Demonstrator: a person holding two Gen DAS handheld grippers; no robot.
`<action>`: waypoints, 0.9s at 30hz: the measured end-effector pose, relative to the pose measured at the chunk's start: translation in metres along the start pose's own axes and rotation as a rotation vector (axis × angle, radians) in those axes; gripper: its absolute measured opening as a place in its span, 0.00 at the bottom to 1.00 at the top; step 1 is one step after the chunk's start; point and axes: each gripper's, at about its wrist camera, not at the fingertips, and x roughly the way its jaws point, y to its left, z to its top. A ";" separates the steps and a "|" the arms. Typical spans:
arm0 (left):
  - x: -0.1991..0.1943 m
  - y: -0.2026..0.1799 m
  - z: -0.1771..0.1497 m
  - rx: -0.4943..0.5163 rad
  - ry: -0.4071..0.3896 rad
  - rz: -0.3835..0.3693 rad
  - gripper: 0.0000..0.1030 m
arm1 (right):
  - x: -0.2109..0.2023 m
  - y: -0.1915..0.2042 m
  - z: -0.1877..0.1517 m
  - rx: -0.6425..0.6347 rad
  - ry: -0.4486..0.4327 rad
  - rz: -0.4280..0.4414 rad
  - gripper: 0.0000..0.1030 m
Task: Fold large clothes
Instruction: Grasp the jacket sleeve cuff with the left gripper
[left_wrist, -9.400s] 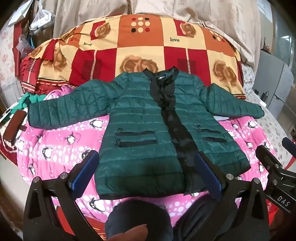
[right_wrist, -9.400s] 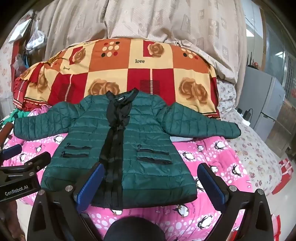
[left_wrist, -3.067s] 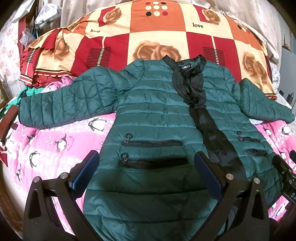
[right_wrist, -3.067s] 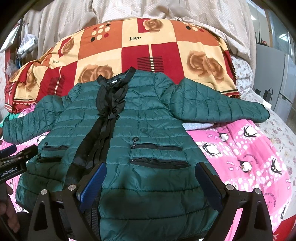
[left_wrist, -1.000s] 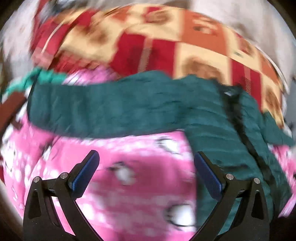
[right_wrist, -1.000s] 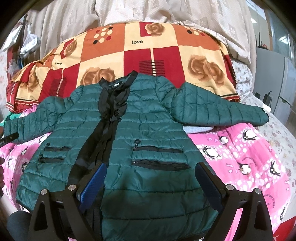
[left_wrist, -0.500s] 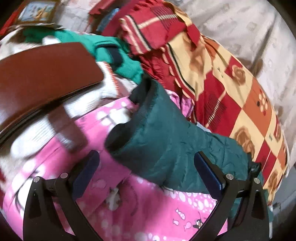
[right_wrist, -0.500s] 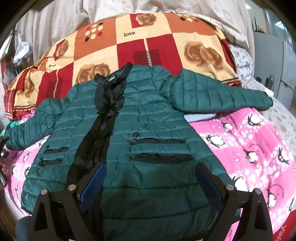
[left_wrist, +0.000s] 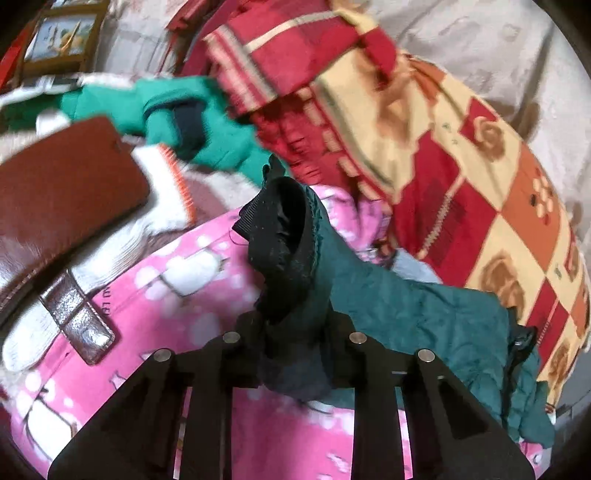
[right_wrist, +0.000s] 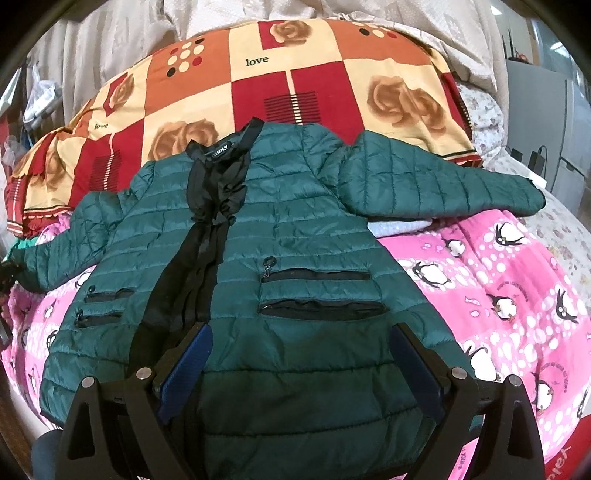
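Bed covered by a pink penguin-print blanket (right_wrist: 517, 280); a red, orange and cream rose-patterned quilt (right_wrist: 295, 81) lies behind it. Beige curtain (right_wrist: 110, 33) forms the backdrop. Grey cabinet (right_wrist: 535, 122) at right. Framed picture (left_wrist: 59, 33) at upper left.

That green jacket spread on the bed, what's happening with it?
A person is starting to fold the green puffer jacket, which lies flat, front up, on a pink penguin blanket. The left hand-held gripper is closing on the cuff of one sleeve, which sits between its jaws. The right hand-held gripper hovers open over the jacket's hem, gripping nothing.
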 end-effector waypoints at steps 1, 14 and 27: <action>-0.005 -0.008 0.000 0.013 -0.006 -0.019 0.19 | -0.001 0.000 0.000 -0.003 -0.005 -0.002 0.92; -0.044 -0.230 -0.016 0.295 0.028 -0.357 0.17 | -0.029 -0.007 -0.004 0.021 -0.069 -0.071 0.92; -0.034 -0.437 -0.133 0.405 0.244 -0.712 0.17 | -0.048 -0.045 -0.024 0.190 -0.098 -0.155 0.92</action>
